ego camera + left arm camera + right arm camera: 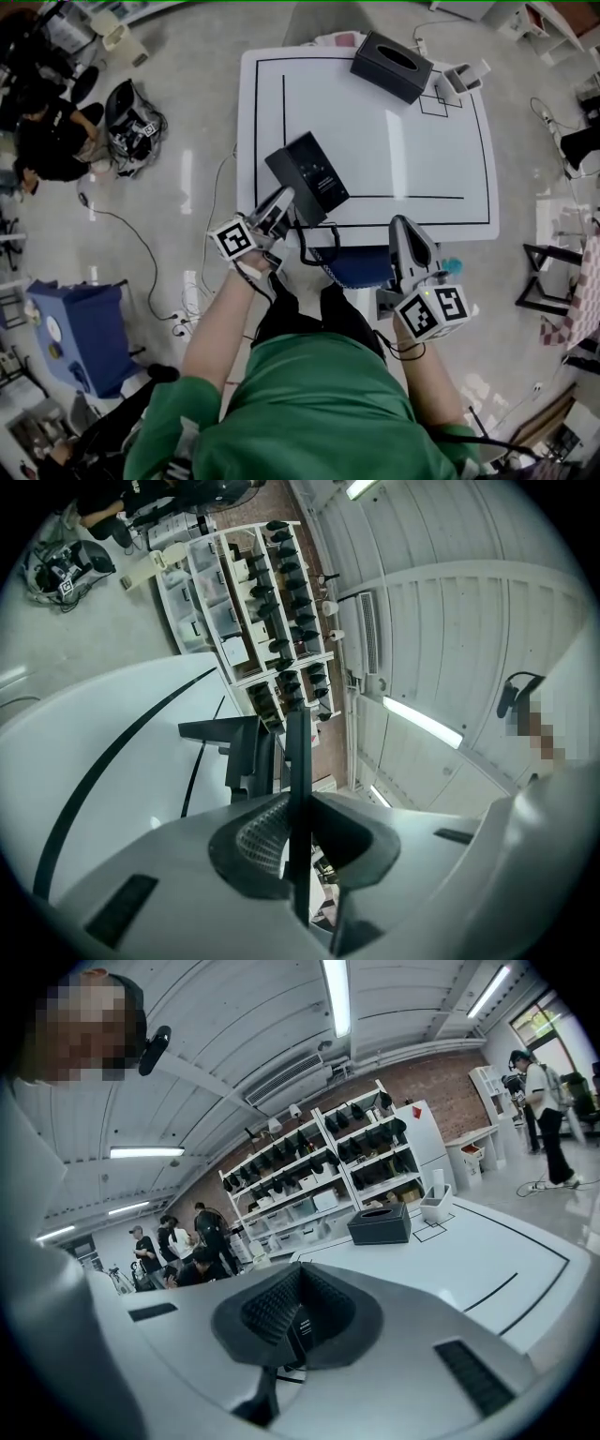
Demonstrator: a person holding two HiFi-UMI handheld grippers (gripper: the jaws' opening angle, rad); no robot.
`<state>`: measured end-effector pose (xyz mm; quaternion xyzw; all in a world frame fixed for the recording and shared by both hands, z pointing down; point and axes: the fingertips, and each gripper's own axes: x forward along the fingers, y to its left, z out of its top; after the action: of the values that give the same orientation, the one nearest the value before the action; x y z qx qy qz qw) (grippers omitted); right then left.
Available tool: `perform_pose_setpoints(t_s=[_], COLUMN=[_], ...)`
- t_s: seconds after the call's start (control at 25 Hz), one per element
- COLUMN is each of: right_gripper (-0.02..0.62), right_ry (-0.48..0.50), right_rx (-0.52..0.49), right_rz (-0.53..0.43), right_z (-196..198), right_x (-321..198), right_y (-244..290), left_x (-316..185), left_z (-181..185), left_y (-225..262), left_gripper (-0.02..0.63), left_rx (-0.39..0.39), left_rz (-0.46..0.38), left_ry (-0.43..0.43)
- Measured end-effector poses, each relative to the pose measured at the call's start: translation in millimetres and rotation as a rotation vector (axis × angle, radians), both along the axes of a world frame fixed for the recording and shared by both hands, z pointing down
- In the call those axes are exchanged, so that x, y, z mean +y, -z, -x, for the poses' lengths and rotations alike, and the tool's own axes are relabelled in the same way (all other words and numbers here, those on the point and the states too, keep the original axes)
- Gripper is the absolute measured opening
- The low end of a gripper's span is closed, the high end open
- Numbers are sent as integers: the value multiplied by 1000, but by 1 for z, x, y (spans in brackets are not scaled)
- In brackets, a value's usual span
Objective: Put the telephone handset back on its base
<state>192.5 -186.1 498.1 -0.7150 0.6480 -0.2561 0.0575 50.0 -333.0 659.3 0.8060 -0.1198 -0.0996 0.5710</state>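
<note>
The black telephone (pixel 309 173) lies tilted at the front left of the white table (pixel 403 159). I cannot tell the handset apart from the base. Its coiled cord (pixel 317 251) hangs over the table's front edge. My left gripper (pixel 284 199) is at the phone's near left corner. In the left gripper view it (pixel 298 803) is shut on a thin black edge (pixel 298 752) of the phone that stands upright between the pads. My right gripper (pixel 401 225) rests at the front edge, to the right of the phone, apart from it. In its own view the right gripper (pixel 298 1312) has its jaws together.
A black tissue box (pixel 392 66) and a small white holder (pixel 459 80) stand at the table's far right. A blue chair seat (pixel 361 267) sits under the front edge. People (pixel 47 131) crouch on the floor at left, near a blue bin (pixel 80 333). Cables lie on the floor.
</note>
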Motion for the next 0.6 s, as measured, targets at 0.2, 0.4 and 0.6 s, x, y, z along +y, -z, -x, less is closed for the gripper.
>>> perform_pose_setpoints(t_s=[0.2, 0.4, 0.6], right_gripper=[21, 21, 21], right_ry=[8, 10, 8], right_rx=[-16, -30, -36], right_rz=[13, 25, 27], right_z=[1, 5, 7], right_x=[-2, 0, 0], right_y=[-11, -17, -20], left_x=[-2, -3, -7], left_z=[-2, -4, -2], left_y=[-19, -26, -36], left_gripper=[80, 80, 80], left_rx=[-41, -55, -73], left_rz=[16, 31, 53], left_ry=[3, 3, 17])
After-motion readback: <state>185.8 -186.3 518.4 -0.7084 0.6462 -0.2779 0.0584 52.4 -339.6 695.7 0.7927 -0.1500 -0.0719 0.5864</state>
